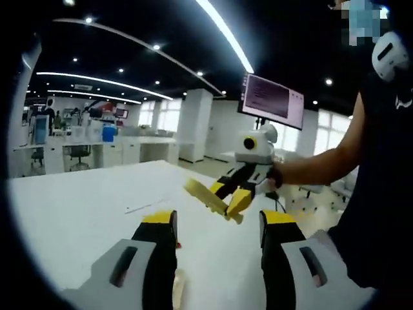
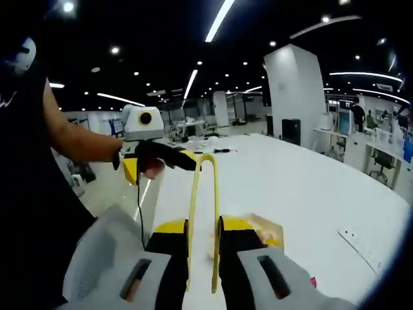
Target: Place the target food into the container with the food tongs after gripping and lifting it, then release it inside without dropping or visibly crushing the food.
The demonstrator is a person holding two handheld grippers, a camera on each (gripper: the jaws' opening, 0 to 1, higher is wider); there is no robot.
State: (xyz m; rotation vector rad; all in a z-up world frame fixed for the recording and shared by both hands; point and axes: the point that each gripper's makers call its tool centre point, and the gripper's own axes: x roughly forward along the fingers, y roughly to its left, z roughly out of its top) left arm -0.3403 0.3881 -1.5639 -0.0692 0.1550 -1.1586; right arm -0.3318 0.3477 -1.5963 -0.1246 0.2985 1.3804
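A broad white desk (image 1: 84, 213) carries the scene, with a person's arm (image 1: 316, 165) reaching over its edge. The right gripper (image 2: 202, 242) has its fingers (image 2: 169, 248) pressed together on the yellow food tongs (image 2: 205, 213), which stand out in front of it above the desk. The left gripper (image 1: 219, 223) hovers over the desk with its fingers (image 1: 161, 226) spread wide apart and nothing between them. A pale piece of food (image 2: 268, 231) lies on the desk just beside the right gripper's fingers.
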